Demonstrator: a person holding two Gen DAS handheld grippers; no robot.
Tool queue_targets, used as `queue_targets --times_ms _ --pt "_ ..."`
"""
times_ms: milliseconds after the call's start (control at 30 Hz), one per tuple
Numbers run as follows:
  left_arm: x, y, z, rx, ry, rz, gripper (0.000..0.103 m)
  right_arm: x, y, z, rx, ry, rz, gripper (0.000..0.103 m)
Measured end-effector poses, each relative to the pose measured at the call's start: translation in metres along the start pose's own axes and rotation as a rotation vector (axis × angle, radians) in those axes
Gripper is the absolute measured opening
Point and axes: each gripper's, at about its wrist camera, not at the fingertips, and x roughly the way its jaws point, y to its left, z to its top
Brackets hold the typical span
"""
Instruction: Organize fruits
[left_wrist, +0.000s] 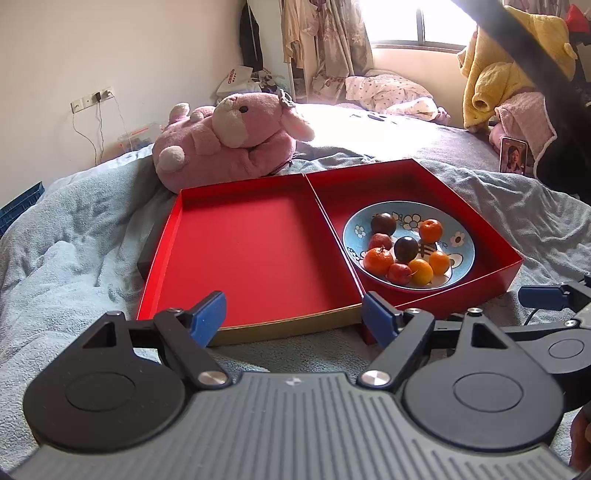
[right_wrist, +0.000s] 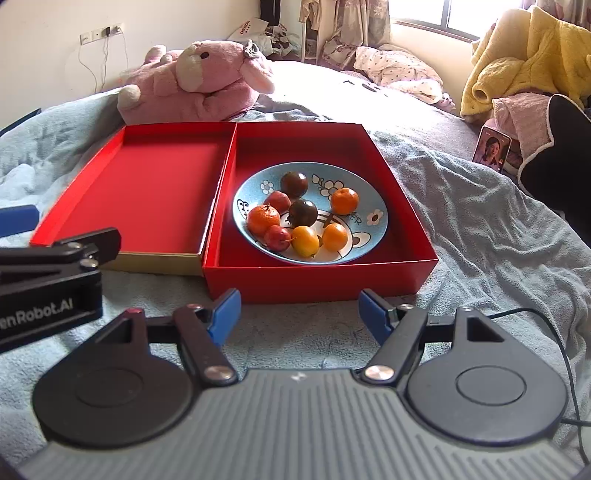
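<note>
A blue flowered plate (left_wrist: 352, 230) (right_wrist: 373, 229) sits in the right red box (left_wrist: 491, 236) (right_wrist: 402, 218) and holds several small fruits: dark plums (right_wrist: 294, 184), orange ones (right_wrist: 344, 201), small red ones (right_wrist: 277, 238) and a yellow one (right_wrist: 305, 241). The left red box (left_wrist: 251, 258) (right_wrist: 147, 192) beside it holds nothing. My left gripper (left_wrist: 293, 317) is open and empty, just in front of the left box's near edge. My right gripper (right_wrist: 299, 312) is open and empty, in front of the right box.
Both boxes lie on a grey-blue blanket (left_wrist: 74, 236) on a bed. A pink plush toy (left_wrist: 225, 140) (right_wrist: 192, 81) lies behind the boxes. A phone (right_wrist: 493, 147) stands at the right. A cable (right_wrist: 561, 350) runs by my right gripper.
</note>
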Motion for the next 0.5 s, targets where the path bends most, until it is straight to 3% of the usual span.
queue_targets --times_ms 500 --pt "-0.0026 0.0 0.0017 0.01 -0.018 0.012 0.09 -0.0013 0.0032 0.0007 -0.022 0.0 0.019 0.073"
